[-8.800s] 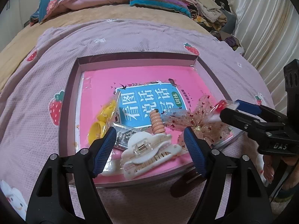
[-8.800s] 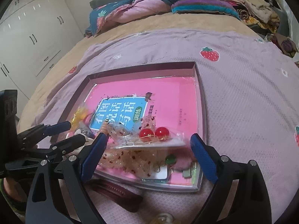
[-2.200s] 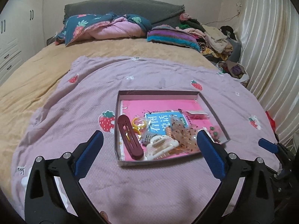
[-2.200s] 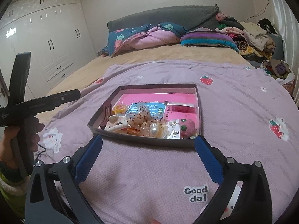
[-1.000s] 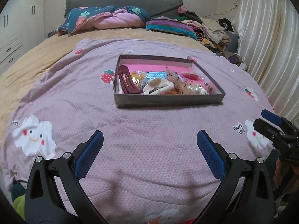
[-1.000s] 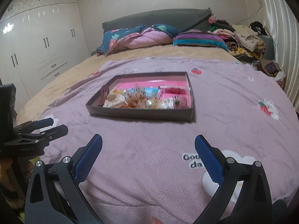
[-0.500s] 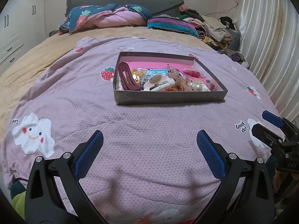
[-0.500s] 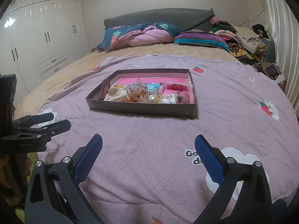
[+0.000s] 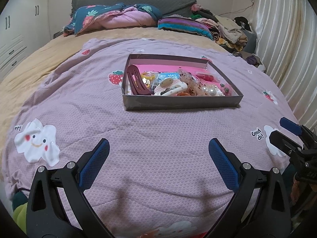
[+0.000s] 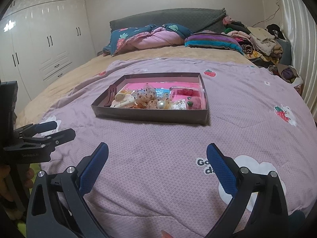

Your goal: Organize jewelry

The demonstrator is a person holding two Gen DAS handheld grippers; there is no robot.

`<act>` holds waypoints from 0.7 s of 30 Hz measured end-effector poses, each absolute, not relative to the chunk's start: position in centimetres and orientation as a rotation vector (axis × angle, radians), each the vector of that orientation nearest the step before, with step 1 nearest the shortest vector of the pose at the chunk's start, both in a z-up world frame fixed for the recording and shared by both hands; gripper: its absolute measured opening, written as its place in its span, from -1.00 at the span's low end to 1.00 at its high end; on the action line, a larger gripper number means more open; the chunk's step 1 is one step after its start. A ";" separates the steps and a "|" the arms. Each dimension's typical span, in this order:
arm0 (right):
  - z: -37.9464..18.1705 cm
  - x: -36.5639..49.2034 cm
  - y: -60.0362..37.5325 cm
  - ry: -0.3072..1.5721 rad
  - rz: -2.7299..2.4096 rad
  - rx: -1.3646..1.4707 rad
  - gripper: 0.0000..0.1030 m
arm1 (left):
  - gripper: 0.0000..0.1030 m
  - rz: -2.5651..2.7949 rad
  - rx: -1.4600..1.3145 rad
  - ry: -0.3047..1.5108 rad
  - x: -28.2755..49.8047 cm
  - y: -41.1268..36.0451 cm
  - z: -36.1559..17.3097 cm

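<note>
A lilac quilt covers the bed ahead of me. Folded bedding lies against the headboard; white wardrobes stand left.

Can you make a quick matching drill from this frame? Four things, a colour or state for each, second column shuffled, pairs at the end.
Things:
1. long hair clip at the left end of the box
2. claw clip
3. left gripper
4. blanket under the box

Colour or state:
A. lilac, printed with strawberries and clouds
B. dark red
C. open, empty, short of the box
D. cream white

Pairs: 1-B, 2-D, 3-C, 4-A
</note>
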State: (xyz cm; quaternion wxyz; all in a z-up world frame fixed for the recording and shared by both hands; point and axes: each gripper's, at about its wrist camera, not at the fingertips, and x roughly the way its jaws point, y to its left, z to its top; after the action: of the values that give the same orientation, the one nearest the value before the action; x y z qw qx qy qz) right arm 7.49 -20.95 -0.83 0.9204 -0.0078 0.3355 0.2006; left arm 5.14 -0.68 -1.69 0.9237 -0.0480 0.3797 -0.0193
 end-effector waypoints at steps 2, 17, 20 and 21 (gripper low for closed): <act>-0.8 7.5 -21.0 0.689 0.413 -0.014 0.92 | 0.82 -0.040 -0.097 0.780 5.2 -0.7 -1.7; -0.8 7.4 -21.0 0.687 0.413 -0.012 0.92 | 0.82 -0.034 -0.096 0.784 5.1 -0.3 -1.7; -0.8 7.4 -21.0 0.687 0.412 -0.013 0.92 | 0.82 -0.034 -0.096 0.783 5.1 -0.3 -1.7; -0.8 7.4 -21.0 0.685 0.411 -0.012 0.92 | 0.82 -0.033 -0.097 0.784 5.1 -0.4 -1.7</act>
State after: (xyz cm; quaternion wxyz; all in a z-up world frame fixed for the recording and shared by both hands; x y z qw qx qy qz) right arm 7.41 -21.02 -0.75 0.9213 -0.0058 0.3333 0.2002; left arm 5.09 -0.36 -1.71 0.9229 -0.0472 0.3819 -0.0161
